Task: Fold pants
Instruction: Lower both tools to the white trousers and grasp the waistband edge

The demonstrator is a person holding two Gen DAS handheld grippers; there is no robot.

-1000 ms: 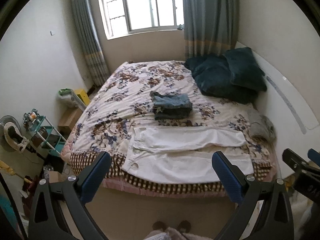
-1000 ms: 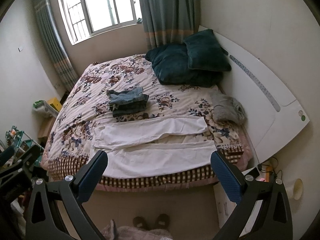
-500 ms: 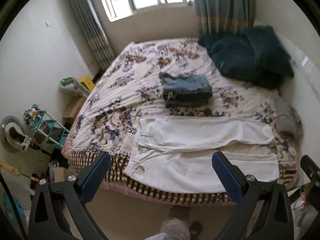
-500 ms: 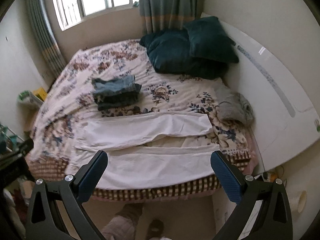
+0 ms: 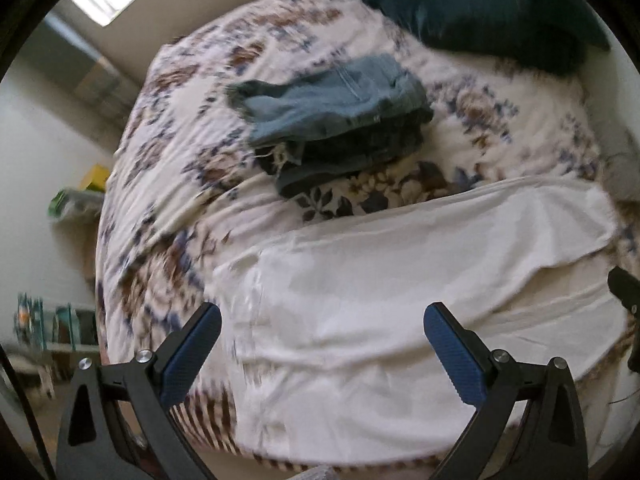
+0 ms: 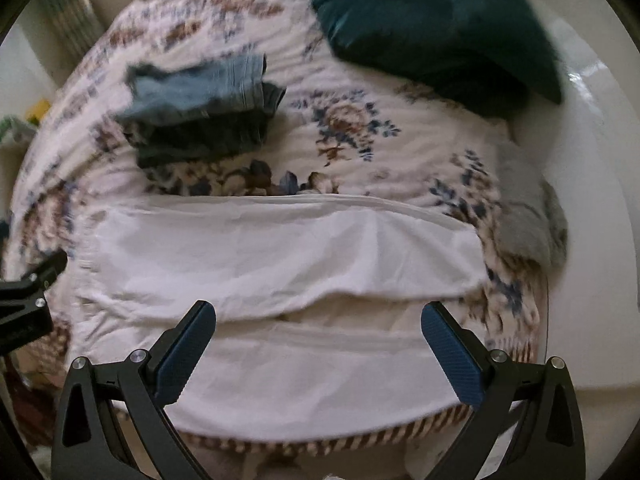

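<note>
We hold both grippers spread and empty over the white pants (image 5: pixel 360 280) lying crosswise on the bed (image 5: pixel 168 152), long axis nine to three. The left gripper (image 5: pixel 322 330) is nearer the waist, the right gripper (image 6: pixel 319 326) nearer the cuffs.

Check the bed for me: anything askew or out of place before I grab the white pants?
Nothing alarming. The white pants lie flat along the near edge, legs slightly parted. The folded jeans stack sits a bit uneven, frayed hems sticking out. A crumpled grey garment lies loose at the right edge. Both tongs hang open above the pants.
</note>
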